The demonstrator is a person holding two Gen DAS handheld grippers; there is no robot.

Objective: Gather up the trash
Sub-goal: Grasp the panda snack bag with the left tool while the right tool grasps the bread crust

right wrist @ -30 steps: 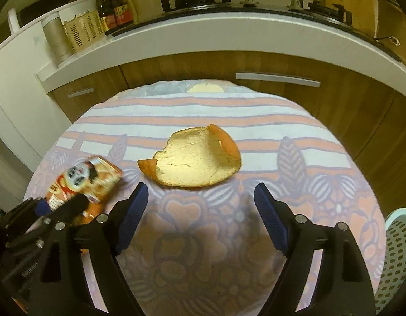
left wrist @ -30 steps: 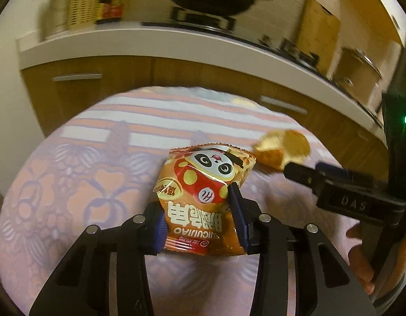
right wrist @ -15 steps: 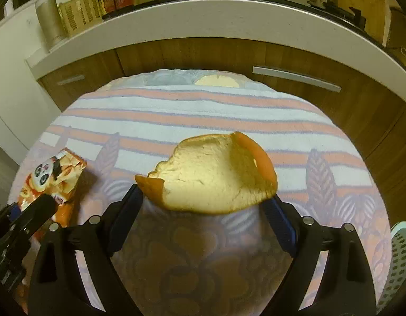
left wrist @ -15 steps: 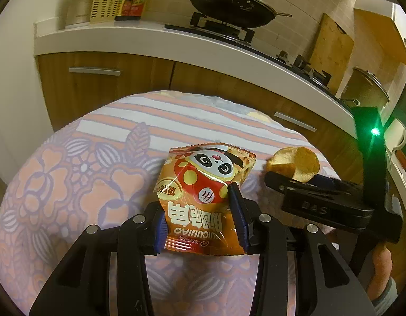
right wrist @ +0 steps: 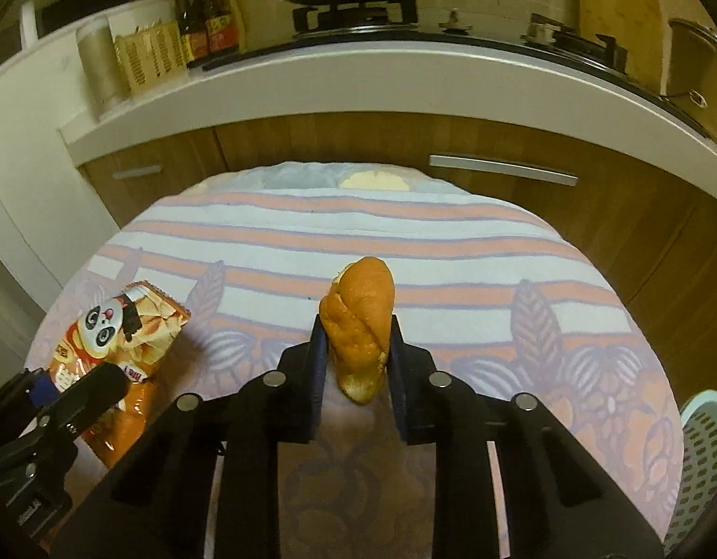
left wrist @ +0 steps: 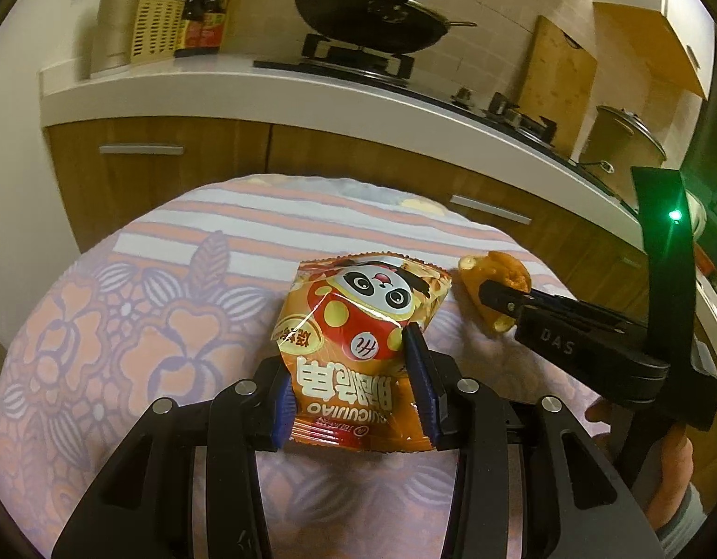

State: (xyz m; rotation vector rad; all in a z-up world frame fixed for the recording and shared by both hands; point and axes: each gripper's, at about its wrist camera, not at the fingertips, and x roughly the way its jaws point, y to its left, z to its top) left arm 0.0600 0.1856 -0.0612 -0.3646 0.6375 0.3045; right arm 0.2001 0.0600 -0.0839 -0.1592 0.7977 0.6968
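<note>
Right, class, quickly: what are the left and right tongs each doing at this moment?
Left tongs: closed on the panda snack packet.
Right tongs: closed on the orange peel, folded between the fingers.

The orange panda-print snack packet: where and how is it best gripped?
Grip the flat orange panda-print snack packet across its width at the near, lower end, coming in low over the tablecloth from the holder's side. It is thin and wide, as the left gripper holds it.
</note>
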